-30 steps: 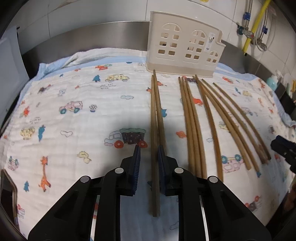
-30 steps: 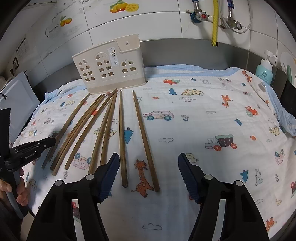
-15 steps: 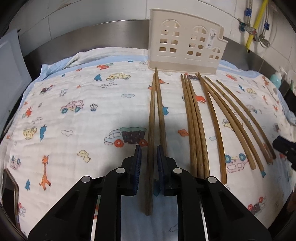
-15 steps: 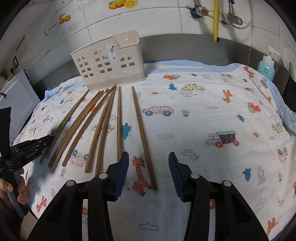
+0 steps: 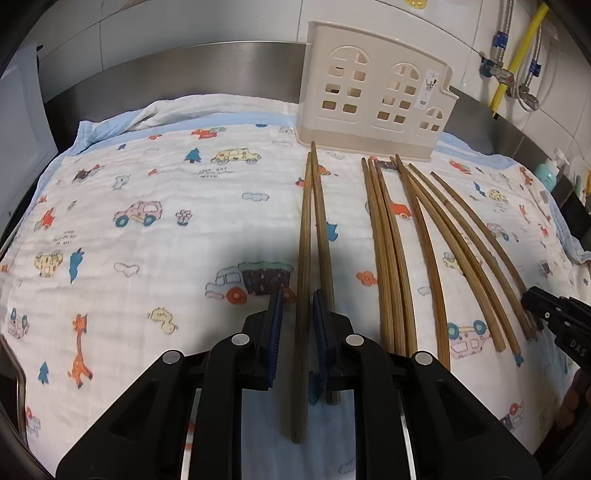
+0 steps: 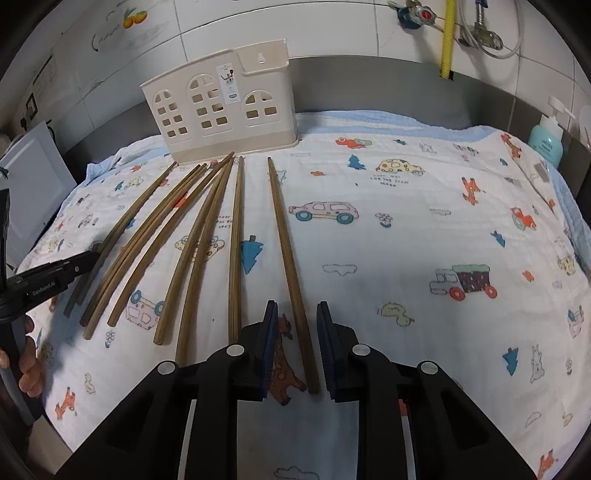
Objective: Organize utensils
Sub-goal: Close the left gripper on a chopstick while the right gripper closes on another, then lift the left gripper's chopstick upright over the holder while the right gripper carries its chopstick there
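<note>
Soap bottle [image 6: 546,138] beside right tongs' [image 6: 294,345] chopstick [image 6: 288,269]

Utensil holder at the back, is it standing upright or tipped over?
Upright. The utensil holder stands on its flat base on the printed cloth, with its arched windows level and the open top facing up. What is inside cannot be seen.

White cloth [image 5: 147,258] with pale blue border, printed with cartoon cars, trucks, orange giraffes, blue trees, outlined clouds. Brown wood-grain chopsticks [image 5: 388,258]. Cream-beige utensil holder [image 5: 373,99], house-window cutouts, small white sticker. Black left gripper [image 5: 297,325], dark blue ribbed pads [image 5: 275,332]. Black right gripper [image 6: 293,332], pads likewise blue. Grey steel backsplash [image 5: 184,70], white wall tiles [image 6: 332,26], orange fruit decals. Yellow hose [image 6: 448,37]. Teal soap bottle [image 6: 546,140], white pump.
</note>
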Demonstrator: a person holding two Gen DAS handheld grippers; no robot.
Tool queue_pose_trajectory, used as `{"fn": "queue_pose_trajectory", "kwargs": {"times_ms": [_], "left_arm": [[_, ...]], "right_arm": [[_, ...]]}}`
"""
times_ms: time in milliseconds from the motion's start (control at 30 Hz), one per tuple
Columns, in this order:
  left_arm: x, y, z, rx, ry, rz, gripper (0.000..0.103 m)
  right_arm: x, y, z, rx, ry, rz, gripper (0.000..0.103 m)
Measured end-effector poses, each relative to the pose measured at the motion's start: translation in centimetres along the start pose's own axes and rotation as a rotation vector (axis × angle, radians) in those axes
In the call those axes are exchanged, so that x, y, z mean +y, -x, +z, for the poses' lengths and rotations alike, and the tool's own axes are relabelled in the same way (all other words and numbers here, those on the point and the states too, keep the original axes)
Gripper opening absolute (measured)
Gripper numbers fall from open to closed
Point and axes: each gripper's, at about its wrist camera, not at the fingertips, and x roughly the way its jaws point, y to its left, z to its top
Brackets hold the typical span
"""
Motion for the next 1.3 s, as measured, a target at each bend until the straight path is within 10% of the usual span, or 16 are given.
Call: {"fn": "queue_pose_trajectory", "kwargs": {"times_ms": [633, 1300], "left_arm": [[0.6, 0.4, 0.7, 0.03, 0.01, -0.035, 0.006], [0.7, 8.0, 2.3, -0.159, 0.006, -0.161, 0.005]], "right_arm": [[1.3, 2.7, 0.5, -0.076, 0.05, -0.037, 0.007], [2.8, 10.5, 4.9, -0.265, 0.044, 0.052, 0.007]]}}
